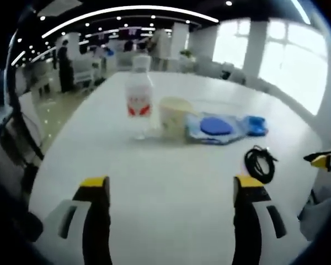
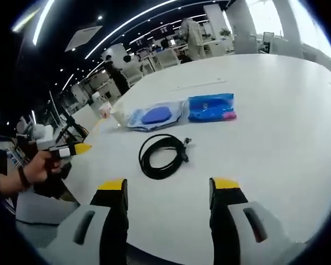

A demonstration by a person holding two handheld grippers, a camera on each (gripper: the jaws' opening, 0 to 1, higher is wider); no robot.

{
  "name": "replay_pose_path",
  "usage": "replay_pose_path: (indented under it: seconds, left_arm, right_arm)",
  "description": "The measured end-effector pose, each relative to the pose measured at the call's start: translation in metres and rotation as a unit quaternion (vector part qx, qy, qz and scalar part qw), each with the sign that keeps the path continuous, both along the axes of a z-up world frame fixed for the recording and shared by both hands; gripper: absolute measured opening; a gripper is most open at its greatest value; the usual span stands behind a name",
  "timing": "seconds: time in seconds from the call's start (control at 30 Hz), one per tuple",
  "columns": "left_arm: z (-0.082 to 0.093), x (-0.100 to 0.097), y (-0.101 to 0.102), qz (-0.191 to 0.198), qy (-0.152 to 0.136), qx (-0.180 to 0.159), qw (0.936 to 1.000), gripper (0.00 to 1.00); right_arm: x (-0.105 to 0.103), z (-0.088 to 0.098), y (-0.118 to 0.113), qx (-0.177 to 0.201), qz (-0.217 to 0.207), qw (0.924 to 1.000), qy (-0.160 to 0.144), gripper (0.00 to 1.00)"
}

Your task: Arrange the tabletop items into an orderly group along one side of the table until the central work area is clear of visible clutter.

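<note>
Left claw [image 1: 171, 185] held wide apart over bare white table [image 1: 171, 221], gripping nothing, yellow tips on black jaws. Seen ahead in the left gripper view, at 12 o'clock from the claw: a clear plastic bottle [image 1: 138, 94] standing upright, white cap, red-and-white label around the middle. Just beside it at 3 o'clock, touching or nearly so, a pale cream cup [image 1: 174, 115], upright, open at the top. Next at 3 o'clock again, a clear plastic pouch [image 1: 216, 128] lying flat, with a round blue piece inside, and a blue packet [image 1: 256, 126] against its far end. Nearer and at 4 o'clock from the pouch, a black cable [image 1: 259, 163] coiled into a loose loop, apart from the rest. Right claw's yellow tip poking in at the 3 o'clock edge.

Right claw [image 2: 168, 187] likewise spread apart and holding nothing, above the table's near edge. In the right gripper view, black cable straight ahead at 12 o'clock, coiled flat, plug ends sticking out at its 2 o'clock side. Beyond it, pouch and blue packet side by side, the packet showing a pink strip along one edge. At 9 o'clock, a person's hand [image 2: 38, 165] holding the left claw off the table's edge. Office chairs and desks blurred behind.
</note>
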State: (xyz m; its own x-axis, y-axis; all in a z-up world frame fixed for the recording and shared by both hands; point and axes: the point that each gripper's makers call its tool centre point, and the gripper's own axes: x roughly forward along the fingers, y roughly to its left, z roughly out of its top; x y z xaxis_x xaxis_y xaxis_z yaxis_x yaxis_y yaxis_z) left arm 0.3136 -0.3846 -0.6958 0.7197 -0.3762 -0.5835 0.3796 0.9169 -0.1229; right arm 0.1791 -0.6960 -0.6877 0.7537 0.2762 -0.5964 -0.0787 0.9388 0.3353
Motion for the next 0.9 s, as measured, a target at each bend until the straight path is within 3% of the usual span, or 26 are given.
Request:
replay_pose_path:
  seconds: [0.43,0.63,0.9]
  left_arm:
    - [0.0,-0.025,-0.019,-0.045,0.009,-0.003,0.9989,0.96]
    - [0.004,-0.023,-0.014,-0.039,0.001,-0.006,0.9992,0.96]
    - [0.009,-0.019,-0.001,-0.011,-0.001,-0.021,0.9997,0.96]
  right_arm:
    - [0.006,-0.007,0.008,0.011,0.009,0.9999,0.005,0.59]
    - [0.013,-0.009,0.01,0.008,0.016,0.9998,0.011,0.58]
    - [0.039,-0.006,0.016,-0.003,0.033,0.9995,0.002,0.57]
